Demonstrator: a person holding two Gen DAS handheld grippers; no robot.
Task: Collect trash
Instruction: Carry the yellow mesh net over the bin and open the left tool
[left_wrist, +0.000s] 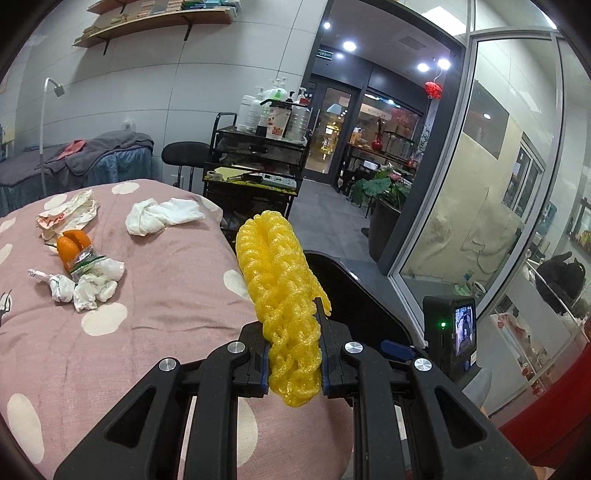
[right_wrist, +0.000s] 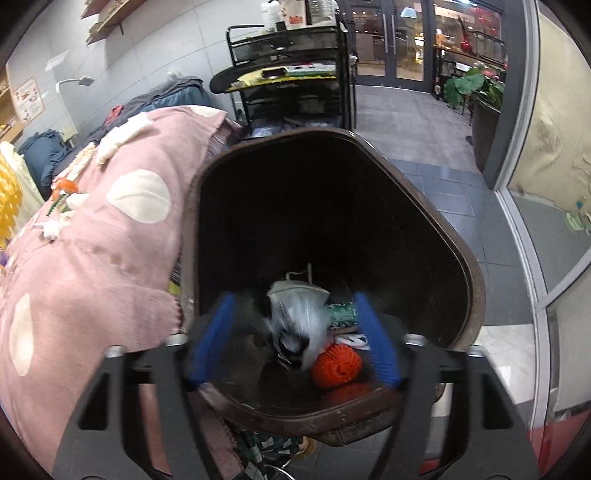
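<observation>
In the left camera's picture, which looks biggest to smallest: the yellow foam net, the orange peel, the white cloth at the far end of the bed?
1. Yellow foam net, by far, though it sits in the left tool, nearest the camera.
2. White cloth.
3. Orange peel.
The last two lie farther off, so true sizes are unsure.

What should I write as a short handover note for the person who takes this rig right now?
Left gripper: shut on the yellow foam net, beside the bed.
Right gripper: open, empty, blurred, above the brown bin.
In the bin: a grey plastic wrapper, an orange net, other scraps.
Left on the pink bedcover: white tissues, a crumpled paper bag, orange peel, small tissue wads.
Next, probably: drop the net in the bin, then clear the bed.
</observation>
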